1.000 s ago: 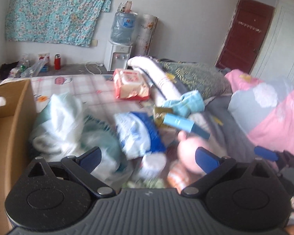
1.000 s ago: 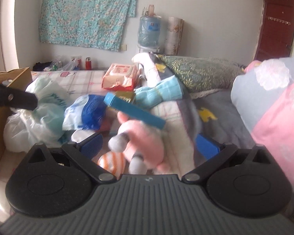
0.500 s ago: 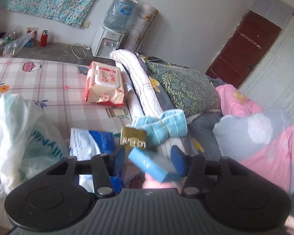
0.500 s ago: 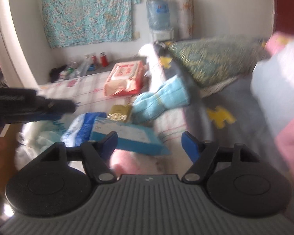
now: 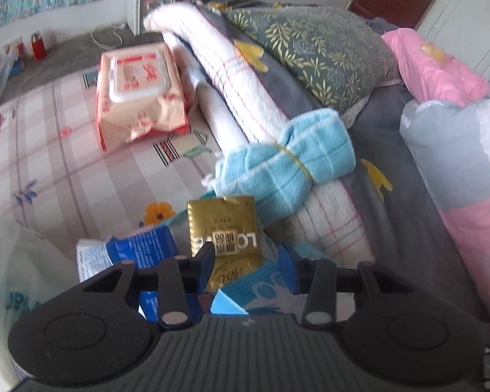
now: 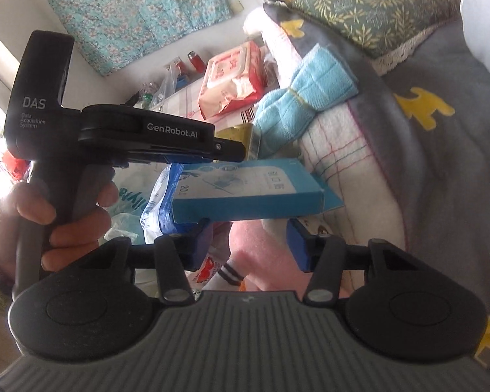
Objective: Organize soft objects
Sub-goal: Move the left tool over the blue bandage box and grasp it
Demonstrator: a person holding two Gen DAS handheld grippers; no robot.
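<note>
In the left wrist view my left gripper [image 5: 246, 266] points down at a gold foil packet [image 5: 223, 225] and a light blue cardboard box [image 5: 245, 287]. Its jaws are closing with the box low between them, and a gap shows at the left pad. The right wrist view has that gripper [image 6: 240, 153] side-on above the box [image 6: 245, 192], held by a hand [image 6: 49, 215]. My right gripper [image 6: 250, 246] is closing around a pink plush toy [image 6: 254, 254] with a striped leg, just under the box. A blue towel bundle [image 5: 287, 170] lies on a rolled white blanket [image 5: 238, 75].
On the checked bedsheet lie a red wipes pack [image 5: 137, 91] and a blue and white packet [image 5: 140, 254]. A white plastic bag [image 5: 26, 261] bulges at the left. A leaf-print pillow [image 5: 320, 52], a grey quilt and pink bedding [image 5: 441, 68] fill the right side.
Both sets of jaws have narrowed from wide. My left gripper moved forward and tipped down over the box and gold packet. My right gripper rolled and dropped onto the plush toy.
</note>
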